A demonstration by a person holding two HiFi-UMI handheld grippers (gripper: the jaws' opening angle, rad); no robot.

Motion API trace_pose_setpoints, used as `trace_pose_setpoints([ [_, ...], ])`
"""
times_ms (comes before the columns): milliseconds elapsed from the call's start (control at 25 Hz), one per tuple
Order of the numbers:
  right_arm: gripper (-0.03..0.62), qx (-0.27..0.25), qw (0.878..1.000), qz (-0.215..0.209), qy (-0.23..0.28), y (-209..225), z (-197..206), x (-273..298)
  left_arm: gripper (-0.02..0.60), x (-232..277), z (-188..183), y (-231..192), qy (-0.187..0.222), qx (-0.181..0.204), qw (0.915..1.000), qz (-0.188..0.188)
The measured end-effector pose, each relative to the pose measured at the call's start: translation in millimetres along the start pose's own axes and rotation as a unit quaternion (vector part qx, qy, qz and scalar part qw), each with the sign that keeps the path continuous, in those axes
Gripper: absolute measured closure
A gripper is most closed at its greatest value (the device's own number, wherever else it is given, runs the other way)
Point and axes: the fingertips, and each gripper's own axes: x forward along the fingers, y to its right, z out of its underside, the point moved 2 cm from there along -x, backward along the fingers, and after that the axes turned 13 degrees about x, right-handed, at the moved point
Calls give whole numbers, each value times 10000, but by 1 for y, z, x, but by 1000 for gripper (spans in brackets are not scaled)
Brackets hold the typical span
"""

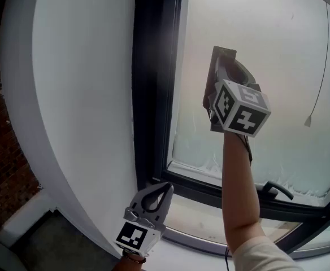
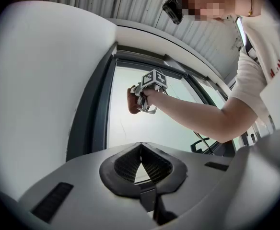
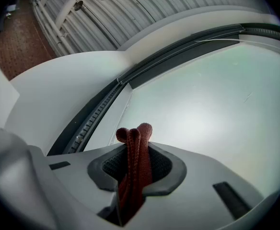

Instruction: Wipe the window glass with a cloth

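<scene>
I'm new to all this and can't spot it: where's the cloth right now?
The dark red cloth is pinched in the right tongs, held high at the glass, near the pane's left frame in the head view.

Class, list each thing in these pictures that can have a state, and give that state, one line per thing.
Right gripper: shut on the cloth, raised up to the window.
Cloth: bunched in folds, clamped between the right jaws.
Left gripper: shut, nothing between its jaws, held low.
Window glass: hazy; whether the cloth touches it cannot be told.
</scene>
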Motion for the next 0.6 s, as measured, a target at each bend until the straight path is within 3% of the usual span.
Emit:
trace_pose_setpoints([
  [600, 499, -147, 9994, 287, 111, 84, -41, -53, 561, 47, -1, 64, 191, -212, 9982, 524],
])
